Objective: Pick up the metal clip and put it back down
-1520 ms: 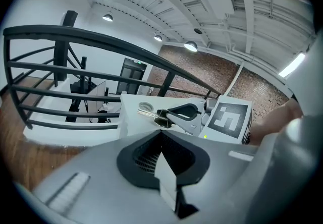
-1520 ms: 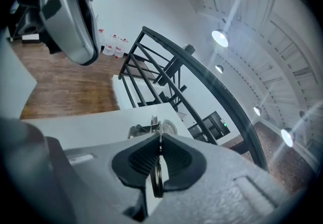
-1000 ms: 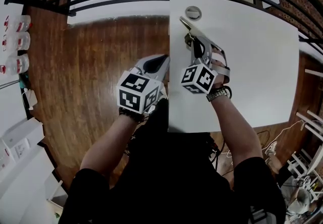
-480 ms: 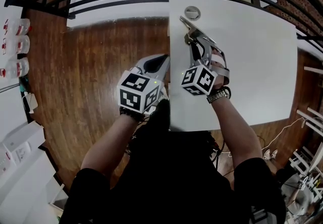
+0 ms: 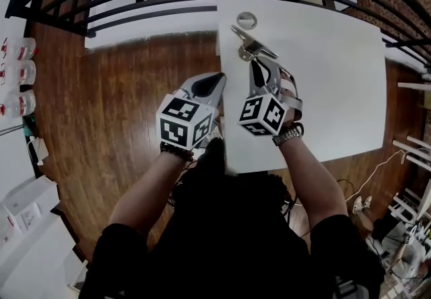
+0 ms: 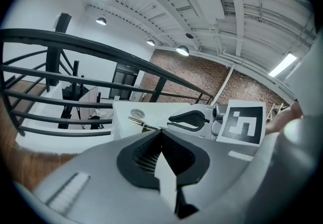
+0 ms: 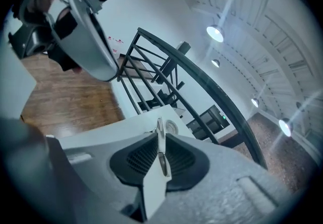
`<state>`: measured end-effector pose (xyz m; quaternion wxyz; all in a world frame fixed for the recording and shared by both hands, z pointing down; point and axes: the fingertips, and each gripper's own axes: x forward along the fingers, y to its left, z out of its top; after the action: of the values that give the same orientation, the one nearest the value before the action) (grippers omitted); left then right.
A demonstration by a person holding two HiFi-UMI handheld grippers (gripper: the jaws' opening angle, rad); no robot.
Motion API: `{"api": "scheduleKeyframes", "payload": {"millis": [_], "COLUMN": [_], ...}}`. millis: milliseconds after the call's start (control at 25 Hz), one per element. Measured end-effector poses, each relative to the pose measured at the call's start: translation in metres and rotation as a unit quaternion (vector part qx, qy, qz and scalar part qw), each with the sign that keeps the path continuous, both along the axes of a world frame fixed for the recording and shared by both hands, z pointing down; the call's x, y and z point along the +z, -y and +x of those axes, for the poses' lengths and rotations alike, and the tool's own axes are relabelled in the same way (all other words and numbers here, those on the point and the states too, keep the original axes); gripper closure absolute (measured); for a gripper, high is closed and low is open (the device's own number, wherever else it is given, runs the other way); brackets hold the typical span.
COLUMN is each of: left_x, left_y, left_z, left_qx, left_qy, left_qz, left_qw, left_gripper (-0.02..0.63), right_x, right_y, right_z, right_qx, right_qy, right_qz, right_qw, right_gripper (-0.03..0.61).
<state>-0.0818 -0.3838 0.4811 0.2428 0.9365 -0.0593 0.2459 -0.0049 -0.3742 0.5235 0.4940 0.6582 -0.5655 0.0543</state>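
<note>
Closing on the metal clip (image 7: 160, 153), the right tool (image 7: 160, 137) has barely moved; left tool (image 6: 160, 133) stays shut.

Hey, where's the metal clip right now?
In the head view the metal clip is near the white table's far left corner, just this side of the small round object, between the right tongs, whose jaws are closing on it.

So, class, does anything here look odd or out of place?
Only mildly: the clip sits edge-on between the closing jaws of the right claw, not flat on the table. Nothing looks spilled or damaged.
</note>
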Motion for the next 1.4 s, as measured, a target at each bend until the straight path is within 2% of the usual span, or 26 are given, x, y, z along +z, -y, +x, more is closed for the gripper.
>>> {"api": "scheduleKeyframes", "payload": {"millis": [80,280,440,560,1040,1400], "left_x": [-0.006,-0.022,-0.037,-0.048,-0.093,-0.118], "left_y": [-0.002,-0.015,-0.03,-0.042,-0.106,-0.136], "left_z": [0.003,0.009,0.009,0.008,-0.01,-0.016], "left_qx": [0.001,-0.003,-0.014,-0.025,-0.068,-0.08], "left_qy": [-0.005,-0.013,-0.016,-0.018,-0.023,-0.032], "left_qz": [0.004,0.019,0.034,0.045,0.104,0.13], "left_qw": [1.0,0.9997,0.9992,0.9985,0.992,0.9878], "left_gripper": [0.598,0.598,0.598,0.598,0.598,0.598], "right_x": [-0.011,-0.039,-0.059,-0.074,-0.12,-0.149], "right_y": [-0.005,-0.021,-0.037,-0.047,-0.114,-0.141], "right_z": [-0.003,-0.015,-0.021,-0.024,-0.05,-0.059], "right_qx": [0.007,0.024,0.033,0.029,-0.022,-0.045], "right_qy": [0.015,0.084,0.15,0.18,0.223,0.227], "right_qz": [0.011,0.046,0.078,0.098,0.144,0.173], "right_qw": [1.0,0.995,0.985,0.978,0.964,0.957], "right_gripper": [0.583,0.586,0.586,0.586,0.586,0.586]}}
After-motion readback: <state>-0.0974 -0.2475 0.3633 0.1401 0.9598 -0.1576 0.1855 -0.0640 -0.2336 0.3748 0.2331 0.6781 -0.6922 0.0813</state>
